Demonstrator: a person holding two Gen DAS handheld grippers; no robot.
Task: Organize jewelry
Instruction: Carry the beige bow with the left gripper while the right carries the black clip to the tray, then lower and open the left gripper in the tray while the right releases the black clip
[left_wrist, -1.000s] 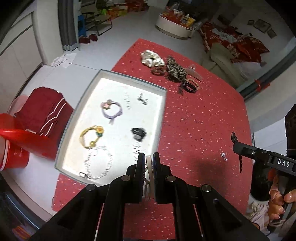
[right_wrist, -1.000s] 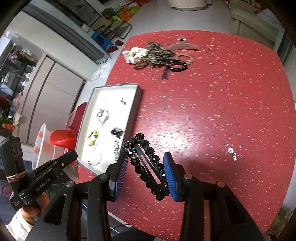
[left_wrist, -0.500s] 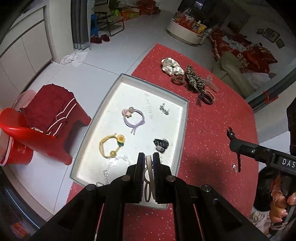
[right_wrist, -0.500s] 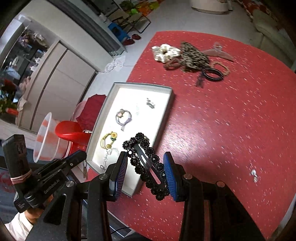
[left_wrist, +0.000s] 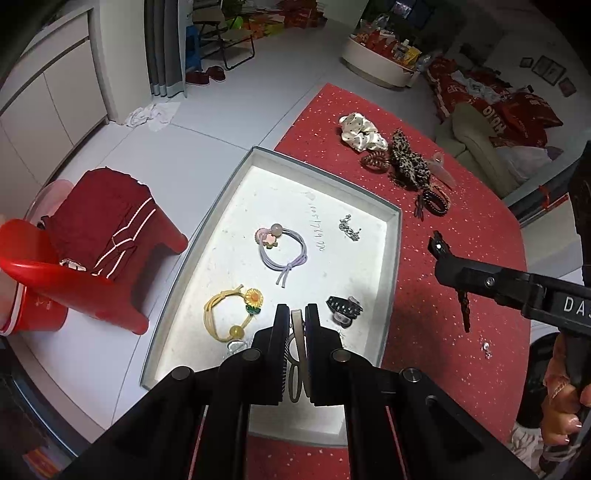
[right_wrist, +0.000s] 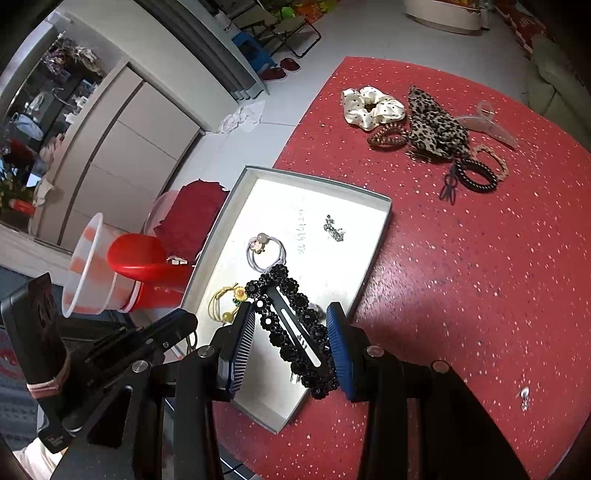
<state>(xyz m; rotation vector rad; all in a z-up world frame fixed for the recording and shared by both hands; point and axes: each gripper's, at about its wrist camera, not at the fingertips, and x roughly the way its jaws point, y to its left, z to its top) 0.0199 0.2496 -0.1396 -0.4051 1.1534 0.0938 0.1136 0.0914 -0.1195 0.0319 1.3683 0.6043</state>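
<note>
The left gripper (left_wrist: 296, 317) is pinched nearly shut on a thin beige hair clip (left_wrist: 296, 354), which stands on edge between the two pads and hangs over the near end of the white tray (left_wrist: 394, 236). The right gripper (right_wrist: 291, 314) clamps a black beaded hair clip (right_wrist: 291, 332); this clip lies slantwise between the blue ribbed pads, its far end poking out past the fingertips, and it too hangs over the near part of the tray, close to the tray's right rim.

Everything else is placed from the tray, which sits at the left edge of the red speckled table (right_wrist: 480, 277). Inside it, toward the middle, lies a lilac hair tie (left_wrist: 282, 247) with a pink bead. Nearer than that, on the tray's left side, is a yellow hair tie (left_wrist: 232, 314) with a small sunflower. On the tray's right side, just beside the left gripper's tip, sits a small black claw clip (left_wrist: 343, 308). Farther in, near the far right corner, is a small silver chain piece (left_wrist: 349, 227).

Beyond the tray's far right corner, on the table, a pile holds a white dotted scrunchie (right_wrist: 371, 107), a leopard-print scrunchie (right_wrist: 436, 129), a brown coil tie (right_wrist: 388, 138), a clear claw clip (right_wrist: 487, 123) and a black coil tie (right_wrist: 476, 175). Well to the right of the tray, alone on the table, lies a tiny silver earring (right_wrist: 524, 397). Left of the tray, off the table, stands a red stool (left_wrist: 85, 273) with red cloth on it
</note>
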